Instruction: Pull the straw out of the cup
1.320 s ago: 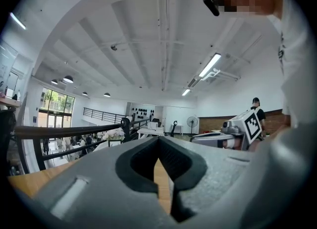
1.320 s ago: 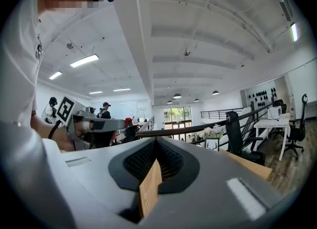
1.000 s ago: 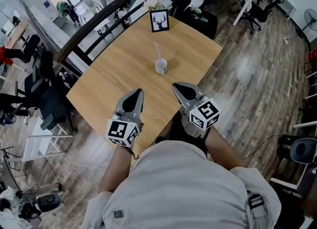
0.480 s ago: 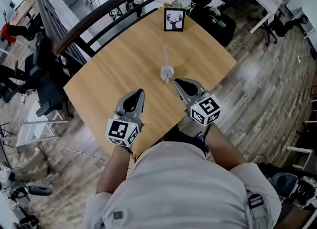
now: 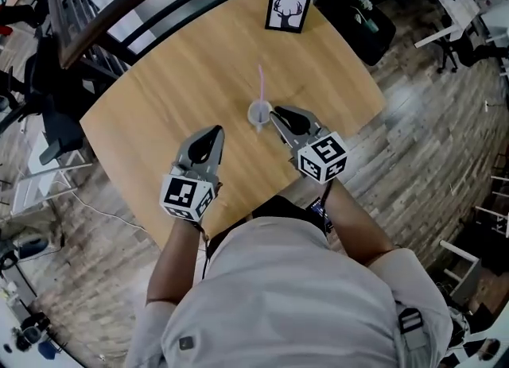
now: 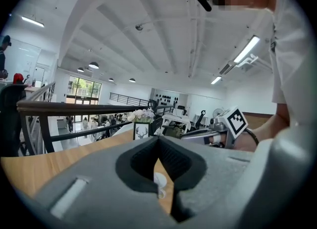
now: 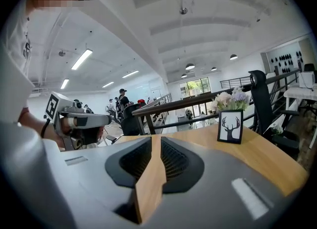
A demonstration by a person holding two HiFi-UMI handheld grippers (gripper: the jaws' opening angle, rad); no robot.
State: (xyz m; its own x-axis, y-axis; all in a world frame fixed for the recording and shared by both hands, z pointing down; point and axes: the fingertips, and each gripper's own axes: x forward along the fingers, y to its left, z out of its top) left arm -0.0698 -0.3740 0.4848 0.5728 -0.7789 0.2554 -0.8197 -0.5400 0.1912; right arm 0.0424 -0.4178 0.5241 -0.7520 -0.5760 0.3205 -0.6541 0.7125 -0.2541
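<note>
2 claws hang low over the worktop (image 5: 159,80), both empty. The left claw (image 5: 211,133) has its tips together and sits apart from the cup (image 5: 258,112). The right claw (image 5: 277,114) shows only a narrow slit, and its tip is just beside the cup. The cup stands mid-worktop with the pink straw (image 5: 260,82) in it, pointing toward the picture (image 5: 288,10).
</note>
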